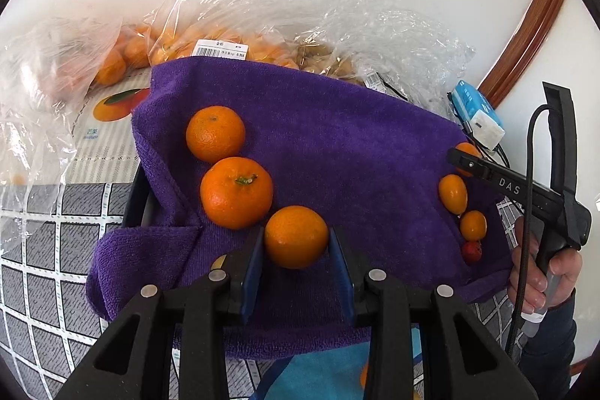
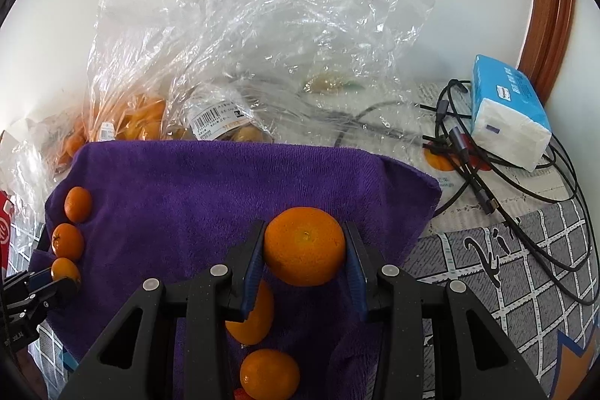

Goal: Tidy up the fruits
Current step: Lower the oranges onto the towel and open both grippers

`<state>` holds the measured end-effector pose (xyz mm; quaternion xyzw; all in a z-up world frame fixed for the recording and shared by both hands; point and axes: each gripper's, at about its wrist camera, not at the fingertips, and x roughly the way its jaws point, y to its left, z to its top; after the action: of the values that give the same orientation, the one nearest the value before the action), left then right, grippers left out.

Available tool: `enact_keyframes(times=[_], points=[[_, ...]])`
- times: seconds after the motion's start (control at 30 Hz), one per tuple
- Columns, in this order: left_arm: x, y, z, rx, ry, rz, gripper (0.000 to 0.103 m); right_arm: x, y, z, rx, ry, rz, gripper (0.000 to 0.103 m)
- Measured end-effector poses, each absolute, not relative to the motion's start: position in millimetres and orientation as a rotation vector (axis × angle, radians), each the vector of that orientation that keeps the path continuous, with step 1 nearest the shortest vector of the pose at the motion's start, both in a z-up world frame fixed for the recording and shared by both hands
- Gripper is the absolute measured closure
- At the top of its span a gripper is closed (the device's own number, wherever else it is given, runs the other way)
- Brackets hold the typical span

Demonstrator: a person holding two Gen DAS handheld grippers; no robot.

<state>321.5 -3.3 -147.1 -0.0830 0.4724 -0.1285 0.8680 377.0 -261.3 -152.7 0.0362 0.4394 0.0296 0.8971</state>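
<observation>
Gripping tangerines [image 1: 296, 237] over purple towel [image 1: 337, 145]

Table under a grey checked cloth, crowded with bags and a towel

A table [image 2: 525, 272] wore a grey cloth with white grid lines. On it lay a purple towel [image 1: 318, 137], a fruit-printed sheet [image 1: 108, 134], crumpled clear plastic bags [image 2: 262, 36] of orange fruit against the wall, a blue tissue pack [image 2: 510, 111] and tangled black cables [image 2: 525, 182] at the right.
</observation>
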Motion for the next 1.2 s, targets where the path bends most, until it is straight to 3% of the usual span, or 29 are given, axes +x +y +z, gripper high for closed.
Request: enact_keyframes(times=[0.3, 0.43, 0.73, 1.2], points=[[320, -6, -144, -0.174, 1.001, -0.281, 0.07, 378, -256, -156, 0.031, 0.931, 0.063, 0.063], [311, -4, -134, -0.169, 0.971, -0.289, 0.055, 374, -256, -155, 0.039, 0.94, 0.072, 0.06], [284, 10, -110, -0.172, 0.92, -0.275, 0.048, 327, -254, -117, 0.042, 0.879, 0.031, 0.046], [214, 53, -111, -0.15, 0.896, -0.128, 0.048, 226, -226, -103, -0.006, 0.857, 0.001, 0.042]])
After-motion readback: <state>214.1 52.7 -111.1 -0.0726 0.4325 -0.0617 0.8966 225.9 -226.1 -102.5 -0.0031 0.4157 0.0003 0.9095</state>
